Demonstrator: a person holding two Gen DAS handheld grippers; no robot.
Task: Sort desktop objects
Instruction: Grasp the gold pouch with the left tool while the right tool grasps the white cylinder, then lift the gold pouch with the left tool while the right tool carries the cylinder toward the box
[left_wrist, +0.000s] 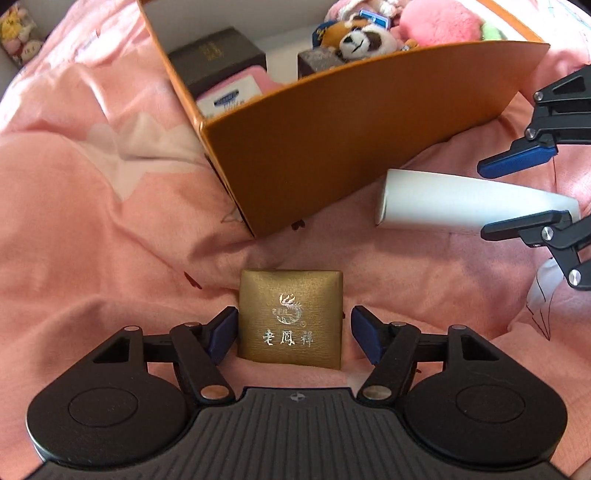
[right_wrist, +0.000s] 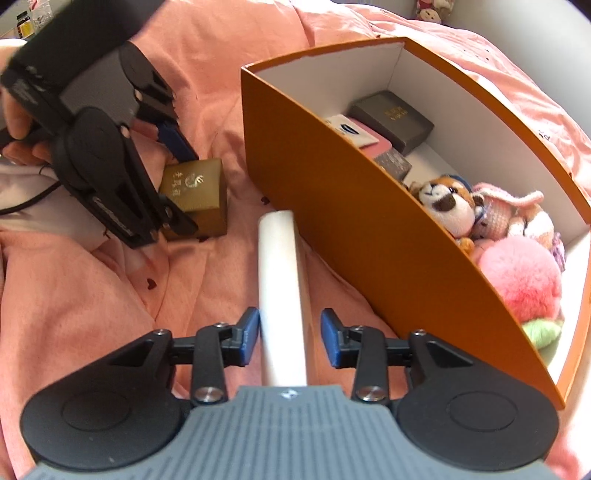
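**On a pink bedspread, two grippers straddle a gold box and a white tube**

Across the whole scene spreads a soft, rumpled pink bedspread (left_wrist: 92, 229) with pale star shapes and small dark hearts printed on it; a grey wall edge shows at the far corners.

An orange cardboard box (left_wrist: 332, 147) with smooth matte walls and a white inside stands open on the cloth. It holds a dark grey case (right_wrist: 393, 120) with gold lettering, a pink-and-white packet (left_wrist: 236, 96), a brown-and-white plush dog (right_wrist: 448, 205), a fluffy pink pompom (right_wrist: 521, 277) and other knitted toys.

The small gold box (left_wrist: 290, 317) is squarish with a brushed, woven-looking sheen and a silver emblem with characters on its lid. It lies flat on the bedspread just in front of the orange box's corner, between the blue pads of the left gripper (left_wrist: 291, 334). The jaws stand wide: the left pad is at the box's edge, and the right pad is clear of it.

The white tube (right_wrist: 280, 295), smooth and cylindrical, lies beside the orange box's long wall. The right gripper (right_wrist: 290, 338) straddles its near end, jaws partly apart, with a gap visible at the right pad.
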